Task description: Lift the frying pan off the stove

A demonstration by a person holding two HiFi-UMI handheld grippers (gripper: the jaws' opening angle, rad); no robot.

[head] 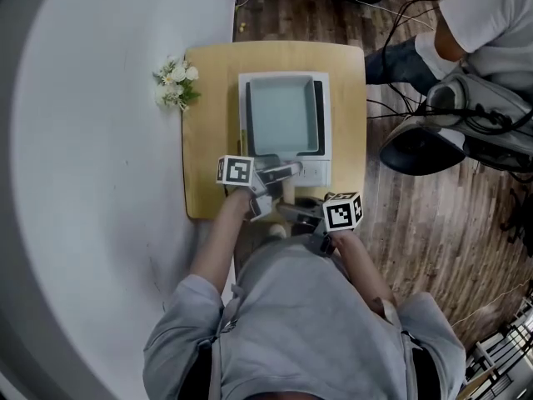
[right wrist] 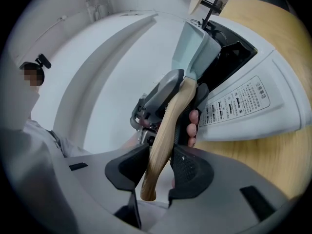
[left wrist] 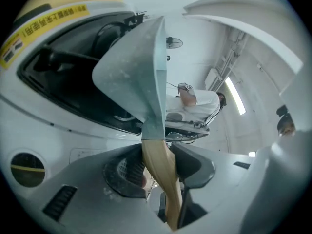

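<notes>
From above, the frying pan lies over the stove on the counter, upper centre. Whether it is touching the stove is unclear. Only the gripper views show the left gripper and the right gripper, both with fingers clamped on the wooden handle.

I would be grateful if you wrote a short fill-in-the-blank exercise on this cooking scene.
1. The pale frying pan sits on a white ____.
2. The left gripper and the right gripper are both closed on the pan's wooden ____.
3. At the far left corner of the table, as the head view shows it, lies a small bunch of ____.

Missing words: stove; handle; flowers.
</notes>
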